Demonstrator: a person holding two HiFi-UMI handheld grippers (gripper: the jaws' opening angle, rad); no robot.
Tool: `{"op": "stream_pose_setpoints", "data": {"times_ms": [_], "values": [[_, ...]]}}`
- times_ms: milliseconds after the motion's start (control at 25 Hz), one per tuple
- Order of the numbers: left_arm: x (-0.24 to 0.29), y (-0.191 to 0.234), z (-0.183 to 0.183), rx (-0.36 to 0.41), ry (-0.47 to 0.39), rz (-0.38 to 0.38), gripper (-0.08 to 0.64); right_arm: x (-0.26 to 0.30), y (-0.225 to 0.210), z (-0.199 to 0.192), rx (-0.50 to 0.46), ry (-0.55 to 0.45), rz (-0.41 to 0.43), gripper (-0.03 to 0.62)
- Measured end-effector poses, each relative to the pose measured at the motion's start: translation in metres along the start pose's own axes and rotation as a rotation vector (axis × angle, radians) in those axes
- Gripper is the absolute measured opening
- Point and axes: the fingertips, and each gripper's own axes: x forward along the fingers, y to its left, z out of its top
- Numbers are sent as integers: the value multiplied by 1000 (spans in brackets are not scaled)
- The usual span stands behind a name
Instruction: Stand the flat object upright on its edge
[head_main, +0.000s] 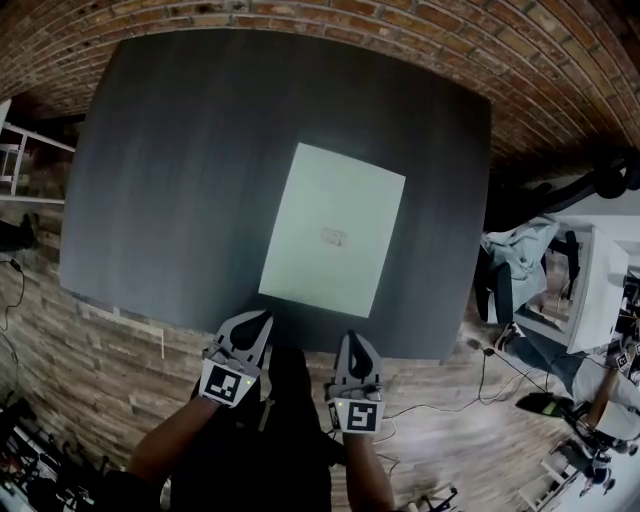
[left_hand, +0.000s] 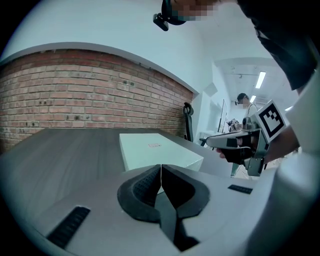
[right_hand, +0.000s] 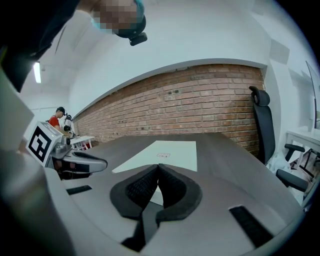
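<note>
A pale green flat box (head_main: 333, 229) lies flat on the dark grey table (head_main: 180, 180), right of its middle and close to the near edge. It also shows in the left gripper view as the box (left_hand: 155, 150) and in the right gripper view as the box (right_hand: 165, 155). My left gripper (head_main: 262, 318) is shut and empty just short of the table's near edge, left of the box's near corner. My right gripper (head_main: 352, 336) is shut and empty too, at the near edge below the box. Neither touches the box. The shut tips show as the left gripper (left_hand: 161, 167) and the right gripper (right_hand: 157, 166).
A brick wall (head_main: 330, 15) runs behind the table. A black office chair (right_hand: 262, 125) stands at the table's right side. To the right, a white desk (head_main: 600, 290) with cables and clothing stands on the wooden floor (head_main: 450, 440). A person (left_hand: 243, 101) stands far off.
</note>
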Motion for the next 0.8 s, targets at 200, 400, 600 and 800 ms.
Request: {"op": "stream_pose_setpoints", "data": {"times_ms": [200, 400, 600, 800], "values": [[4, 7, -15, -13, 17, 6, 34, 6, -7, -18, 9, 28, -19, 25], [11, 13, -29, -29, 50, 16, 34, 8, -24, -27, 17, 24, -66, 26], [15, 18, -36, -32, 55, 30, 35, 11, -33, -41, 17, 48, -77, 111], [17, 19, -45, -57, 69, 24, 35, 13, -36, -55, 25, 80, -78, 169]]}}
